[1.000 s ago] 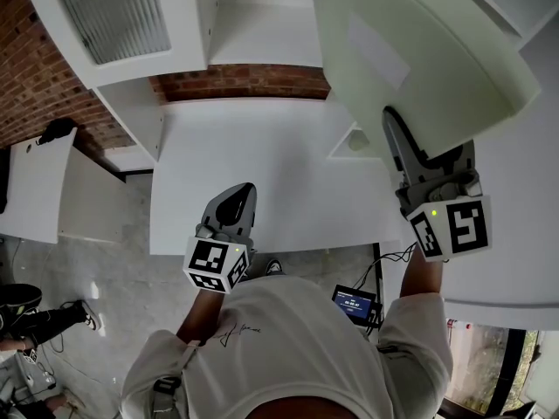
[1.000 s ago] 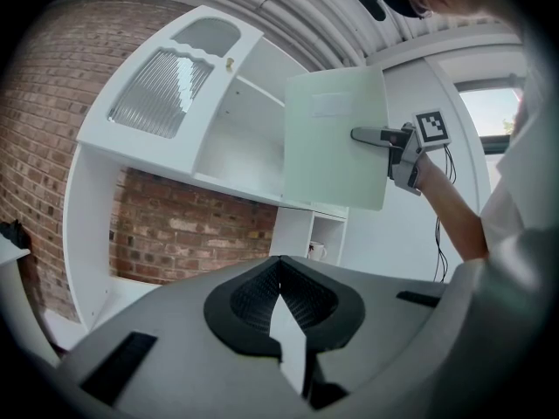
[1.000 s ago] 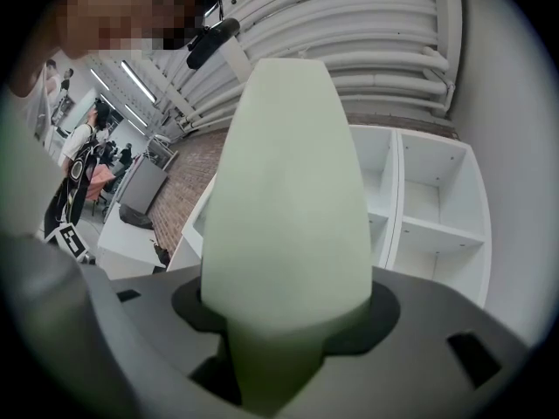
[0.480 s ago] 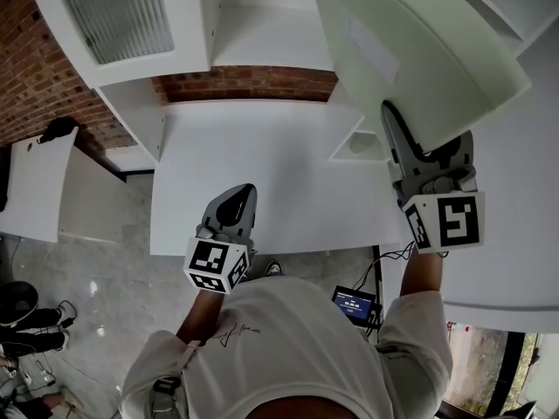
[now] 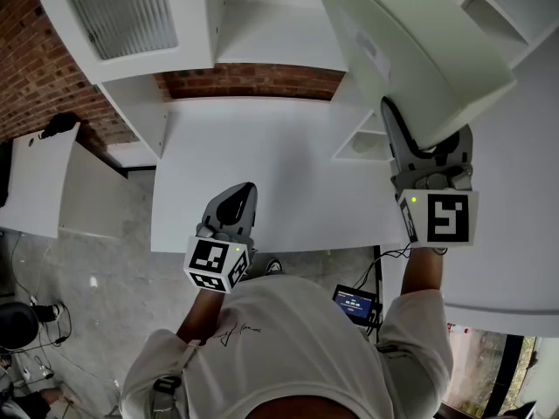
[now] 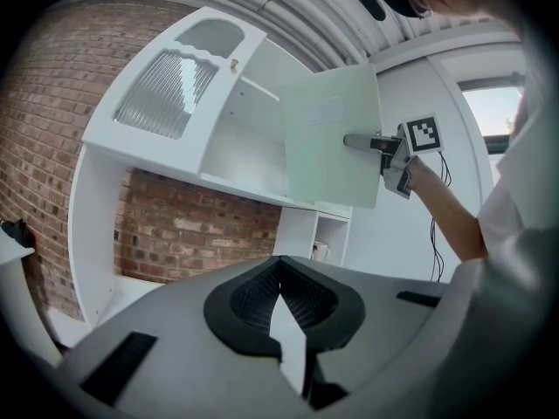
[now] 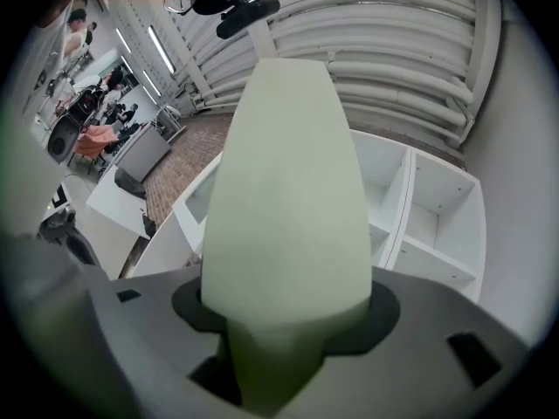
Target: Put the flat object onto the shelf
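The flat object is a pale green board [image 5: 410, 51], held up in the air at the right in front of the white shelf unit [image 5: 271, 24]. My right gripper [image 5: 425, 138] is shut on the board's near edge, and the board [image 7: 288, 199] fills the space between its jaws. From the left gripper view the board [image 6: 332, 147] stands before the open upper shelf [image 6: 244, 147], with the right gripper [image 6: 367, 142] clamped on its right edge. My left gripper [image 5: 238, 201] hovers over the white table's [image 5: 262, 147] front edge, its jaws together and holding nothing.
A cupboard door with ribbed glass [image 5: 118, 11] stands open at the upper left. A small cubby under the shelf holds a mug [image 6: 320, 251]. A brick wall [image 5: 253, 81] backs the table. A small screen [image 5: 354, 304] hangs below the table's front edge.
The right gripper has rolled, so the board now stands steeper and shows more of its edge. The left gripper has not moved.
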Action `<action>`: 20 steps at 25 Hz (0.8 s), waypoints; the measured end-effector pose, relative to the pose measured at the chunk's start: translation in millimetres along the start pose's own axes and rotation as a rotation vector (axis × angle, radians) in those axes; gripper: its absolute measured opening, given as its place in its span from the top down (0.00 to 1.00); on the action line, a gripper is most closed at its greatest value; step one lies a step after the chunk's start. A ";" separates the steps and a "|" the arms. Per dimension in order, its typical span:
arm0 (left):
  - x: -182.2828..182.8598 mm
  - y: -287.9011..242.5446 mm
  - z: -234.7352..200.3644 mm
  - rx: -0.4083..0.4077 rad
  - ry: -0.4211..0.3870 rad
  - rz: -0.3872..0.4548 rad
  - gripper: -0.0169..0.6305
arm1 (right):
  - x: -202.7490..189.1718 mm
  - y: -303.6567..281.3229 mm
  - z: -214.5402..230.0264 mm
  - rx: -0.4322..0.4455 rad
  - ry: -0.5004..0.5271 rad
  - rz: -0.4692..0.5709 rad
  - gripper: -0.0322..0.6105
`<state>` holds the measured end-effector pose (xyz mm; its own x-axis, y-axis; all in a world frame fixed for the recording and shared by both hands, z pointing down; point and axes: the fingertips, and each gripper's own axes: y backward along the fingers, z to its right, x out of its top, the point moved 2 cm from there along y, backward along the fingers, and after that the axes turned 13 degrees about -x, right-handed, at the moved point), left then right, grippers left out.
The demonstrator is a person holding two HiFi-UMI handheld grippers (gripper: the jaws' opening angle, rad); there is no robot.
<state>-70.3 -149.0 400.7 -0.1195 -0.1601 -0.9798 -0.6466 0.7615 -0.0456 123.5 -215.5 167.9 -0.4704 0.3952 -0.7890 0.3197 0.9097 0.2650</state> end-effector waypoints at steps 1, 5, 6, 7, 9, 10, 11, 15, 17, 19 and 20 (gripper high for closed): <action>-0.1 0.0 0.0 0.001 0.001 0.000 0.95 | -0.1 -0.5 -0.6 -0.001 0.009 0.001 0.53; -1.3 0.3 -0.8 0.004 0.003 -0.003 0.95 | -1.5 -3.1 -4.4 -0.003 0.024 -0.002 0.53; -1.7 0.3 -1.0 0.005 0.003 -0.004 0.95 | -1.0 -4.2 -5.9 -0.003 0.015 -0.002 0.53; -2.2 0.4 -1.2 0.007 0.003 -0.005 0.95 | -0.5 -5.0 -7.2 -0.003 0.005 -0.002 0.53; -3.1 0.3 -1.2 0.008 0.003 -0.007 0.95 | -1.6 -5.1 -8.1 0.001 0.004 -0.004 0.53; -3.3 0.3 -1.2 0.009 0.004 -0.007 0.95 | -1.8 -5.1 -8.2 0.002 0.006 -0.003 0.53; -3.4 0.2 -1.2 0.009 0.005 -0.007 0.95 | -1.1 -5.6 -8.5 0.002 0.006 0.001 0.53; -3.2 -0.1 -2.0 0.011 0.005 -0.008 0.95 | 1.3 -9.1 -12.2 -0.009 0.035 0.016 0.53; -3.9 -0.1 -1.6 0.013 0.001 -0.010 0.95 | -0.7 -9.3 -15.0 -0.012 0.062 0.013 0.53; -4.4 -0.6 -0.6 0.014 -0.001 -0.010 0.95 | -2.0 -9.0 -17.1 -0.007 0.080 0.010 0.53; -4.3 -0.9 -0.6 0.014 -0.001 -0.010 0.95 | -1.9 -9.3 -17.9 -0.004 0.090 0.011 0.53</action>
<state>-69.7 -149.5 405.0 -0.1123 -0.1672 -0.9795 -0.6372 0.7685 -0.0581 106.6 -222.4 176.8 -0.5393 0.4147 -0.7329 0.3222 0.9057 0.2754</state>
